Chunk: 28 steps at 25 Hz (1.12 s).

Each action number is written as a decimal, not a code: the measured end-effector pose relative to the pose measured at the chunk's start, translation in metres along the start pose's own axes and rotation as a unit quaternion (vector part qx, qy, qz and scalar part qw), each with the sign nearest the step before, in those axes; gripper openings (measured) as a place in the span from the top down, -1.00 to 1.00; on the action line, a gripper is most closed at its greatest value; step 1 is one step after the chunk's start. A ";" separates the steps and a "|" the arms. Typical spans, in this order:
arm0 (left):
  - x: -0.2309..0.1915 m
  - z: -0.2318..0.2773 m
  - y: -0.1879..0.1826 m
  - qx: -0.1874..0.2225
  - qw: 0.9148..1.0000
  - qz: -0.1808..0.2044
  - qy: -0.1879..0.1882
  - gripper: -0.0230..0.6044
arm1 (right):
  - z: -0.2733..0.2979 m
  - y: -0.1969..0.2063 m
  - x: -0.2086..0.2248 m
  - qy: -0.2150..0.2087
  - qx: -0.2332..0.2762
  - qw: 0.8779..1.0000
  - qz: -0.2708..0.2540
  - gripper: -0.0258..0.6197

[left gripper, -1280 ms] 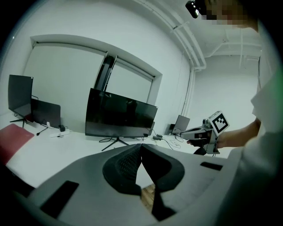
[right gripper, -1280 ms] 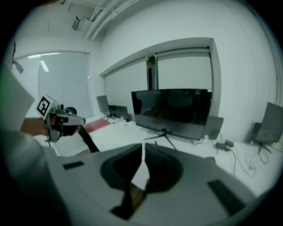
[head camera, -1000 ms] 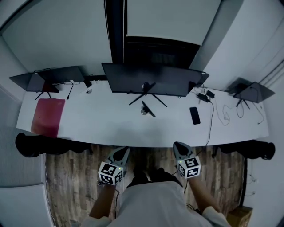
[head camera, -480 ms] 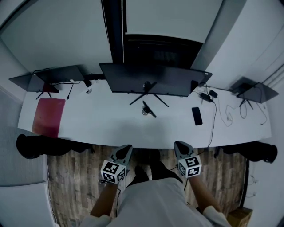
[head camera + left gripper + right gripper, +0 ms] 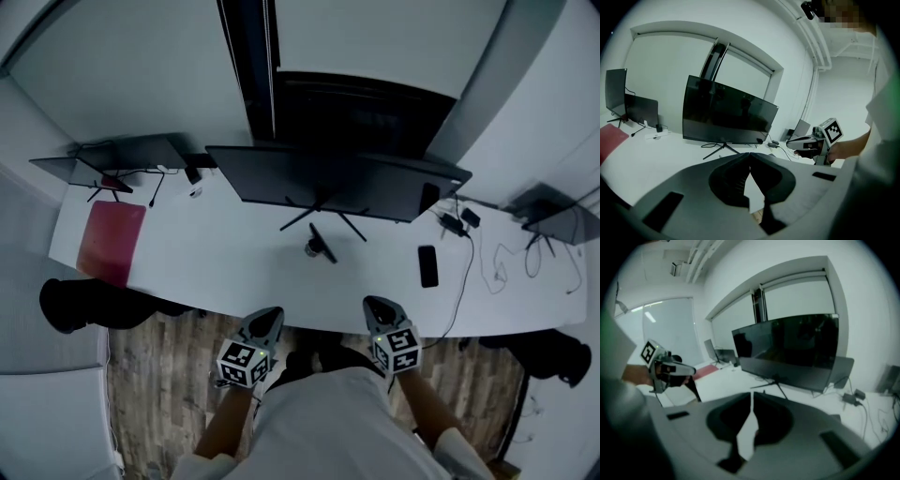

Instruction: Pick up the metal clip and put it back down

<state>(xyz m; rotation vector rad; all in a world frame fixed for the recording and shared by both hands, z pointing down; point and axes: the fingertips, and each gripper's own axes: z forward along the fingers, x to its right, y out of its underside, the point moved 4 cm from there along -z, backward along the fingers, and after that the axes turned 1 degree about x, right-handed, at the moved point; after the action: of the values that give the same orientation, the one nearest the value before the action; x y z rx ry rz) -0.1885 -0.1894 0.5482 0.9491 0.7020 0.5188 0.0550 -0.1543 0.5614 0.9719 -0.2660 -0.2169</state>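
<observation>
Metal clip (image 5: 319,244), small and dark, near the wide black monitor (image 5: 337,178), looks light, stiff, slippery; I'd probably pinch its raised arm. My left gripper (image 5: 268,315) and right gripper (image 5: 374,306) are closed, empty.

desk (image 5: 216,258) | metal clip (image 5: 319,246) before monitor stand (image 5: 320,205) | left tongs (image 5: 268,314), right tongs (image 5: 377,305) (both at near edge)

This is an office: a long white desk (image 5: 216,253) carries a wide dark monitor (image 5: 328,183), smaller screens (image 5: 127,155) at its ends and a phone (image 5: 428,265), above a wood-plank floor (image 5: 159,366).
</observation>
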 end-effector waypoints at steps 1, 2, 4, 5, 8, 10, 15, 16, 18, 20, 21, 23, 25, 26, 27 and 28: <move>0.000 0.007 -0.001 -0.002 1.000 -0.003 -0.003 0.82 | 0.005 -0.001 0.006 -0.005 -0.003 1.000 0.000 0.81; -0.001 0.014 -0.001 -0.005 1.000 -0.007 -0.006 0.82 | 0.009 -0.001 0.012 -0.010 -0.006 1.000 0.001 0.81; -0.003 0.029 -0.001 -0.010 1.000 -0.016 -0.010 0.82 | 0.019 -0.001 0.024 -0.019 -0.012 1.000 0.003 0.81; -0.004 0.036 -0.001 -0.013 1.000 -0.022 -0.012 0.82 | 0.023 0.000 0.030 -0.024 -0.015 1.000 0.004 0.81; -0.009 0.058 0.001 -0.021 0.999 -0.041 -0.018 0.82 | 0.036 0.004 0.045 -0.036 -0.025 0.999 0.004 0.81; -0.016 0.072 0.004 -0.029 0.998 -0.052 -0.025 0.82 | 0.045 0.007 0.054 -0.044 -0.032 0.999 0.004 0.81; -0.034 0.104 0.013 -0.042 0.992 -0.108 -0.038 0.82 | 0.065 0.016 0.069 -0.061 -0.049 0.997 0.010 0.81; -0.038 0.111 0.015 -0.044 0.991 -0.123 -0.039 0.82 | 0.069 0.018 0.072 -0.065 -0.052 0.996 0.011 0.81; -0.045 0.124 0.020 -0.048 0.987 -0.148 -0.041 0.82 | 0.077 0.022 0.077 -0.071 -0.057 0.996 0.014 0.81; -0.052 0.139 0.024 -0.055 0.983 -0.170 -0.040 0.82 | 0.085 0.024 0.084 -0.075 -0.062 0.995 0.017 0.81; -0.056 0.147 0.026 -0.058 0.981 -0.182 -0.039 0.81 | 0.089 0.025 0.087 -0.076 -0.064 0.995 0.019 0.81; -0.064 0.161 0.030 -0.065 0.976 -0.202 -0.037 0.81 | 0.096 0.028 0.092 -0.079 -0.067 0.994 0.025 0.81; -0.071 0.175 0.036 -0.074 0.972 -0.220 -0.035 0.81 | 0.102 0.032 0.094 -0.081 -0.070 0.994 0.031 0.81; -0.074 0.181 0.040 -0.078 0.970 -0.228 -0.034 0.81 | 0.105 0.034 0.095 -0.082 -0.072 0.993 0.034 0.81; -0.078 0.187 0.045 -0.082 0.967 -0.239 -0.032 0.81 | 0.107 0.036 0.095 -0.084 -0.075 0.993 0.037 0.81; -0.082 0.194 0.049 -0.086 0.964 -0.251 -0.030 0.79 | 0.109 0.038 0.096 -0.084 -0.077 0.993 0.040 0.81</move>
<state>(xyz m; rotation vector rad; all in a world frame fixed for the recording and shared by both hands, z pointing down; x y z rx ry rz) -0.1050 -0.3267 0.6925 0.5886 0.7962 0.0981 0.1136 -0.2478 0.6640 0.7888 -0.4367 -0.2422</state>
